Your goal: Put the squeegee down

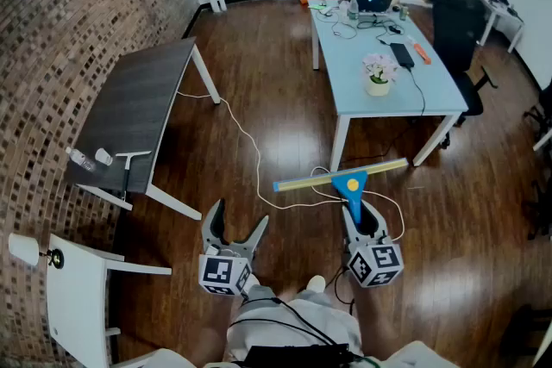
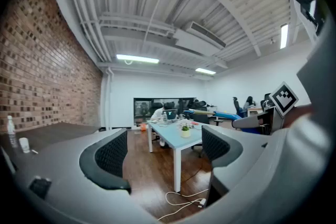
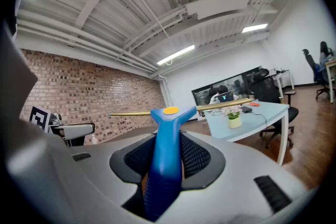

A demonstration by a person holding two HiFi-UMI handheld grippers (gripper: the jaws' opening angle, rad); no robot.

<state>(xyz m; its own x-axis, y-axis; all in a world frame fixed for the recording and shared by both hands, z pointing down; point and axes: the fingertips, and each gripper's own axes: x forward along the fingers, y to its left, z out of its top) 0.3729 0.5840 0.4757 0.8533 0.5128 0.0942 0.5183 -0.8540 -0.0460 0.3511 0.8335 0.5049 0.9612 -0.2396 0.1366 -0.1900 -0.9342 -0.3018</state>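
My right gripper (image 1: 360, 220) is shut on the blue handle of a squeegee (image 1: 352, 185), whose long yellow blade (image 1: 304, 179) lies crosswise above the wood floor. In the right gripper view the blue handle (image 3: 166, 160) rises between the black pads (image 3: 198, 157), with a yellow cap (image 3: 171, 110) at the top. My left gripper (image 1: 234, 230) stands open to the left with nothing between its fingers; its pads (image 2: 111, 155) frame only the room.
A light blue table (image 1: 362, 86) with a flower pot (image 1: 378, 75) and a laptop stands ahead. A dark table (image 1: 138, 103) sits by the brick wall at left. White cables (image 1: 257, 168) trail over the floor. A white chair (image 1: 79, 297) is at lower left.
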